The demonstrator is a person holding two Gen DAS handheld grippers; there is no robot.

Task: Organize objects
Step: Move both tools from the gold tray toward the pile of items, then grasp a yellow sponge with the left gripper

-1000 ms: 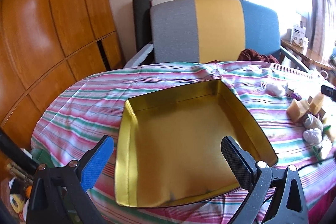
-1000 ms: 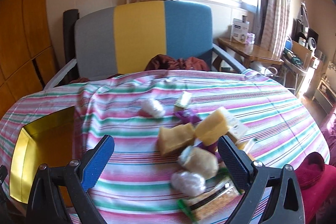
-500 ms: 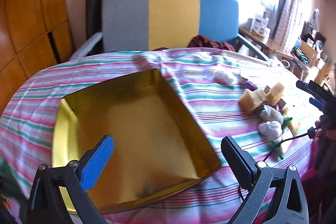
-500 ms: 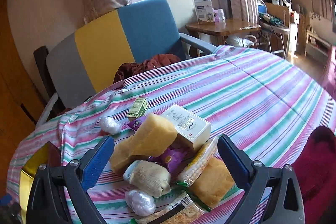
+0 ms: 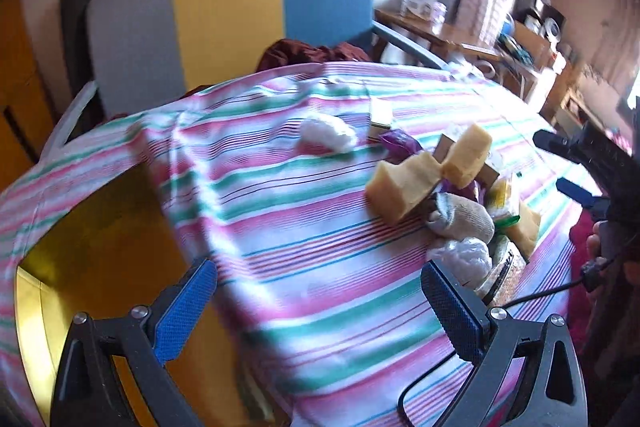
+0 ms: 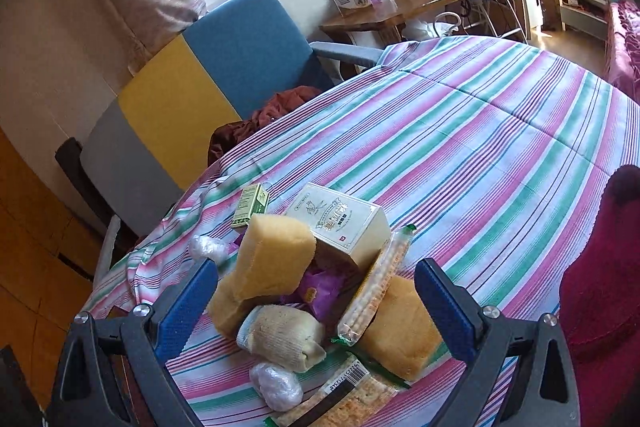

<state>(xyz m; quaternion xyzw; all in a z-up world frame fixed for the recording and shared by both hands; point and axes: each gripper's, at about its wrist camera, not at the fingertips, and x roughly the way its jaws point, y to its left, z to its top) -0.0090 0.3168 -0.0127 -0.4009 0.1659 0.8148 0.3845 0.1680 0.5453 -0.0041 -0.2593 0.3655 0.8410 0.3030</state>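
Both grippers hang empty with jaws spread wide, the left gripper point(image 5: 320, 291) low in its frame over the striped tablecloth point(image 5: 304, 227) beside the gold tray point(image 5: 100, 247) at lower left, the right gripper point(image 6: 316, 287) framing the pile of sponges point(image 6: 276, 259), a rolled sock point(image 6: 284, 337) and a cream box point(image 6: 344, 223) at bottom centre.

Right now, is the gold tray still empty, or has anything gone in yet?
Empty as far as visible: the gold tray shows only bare yellow floor in the left wrist view. Its near part is hidden behind the left gripper, and the view is blurred.
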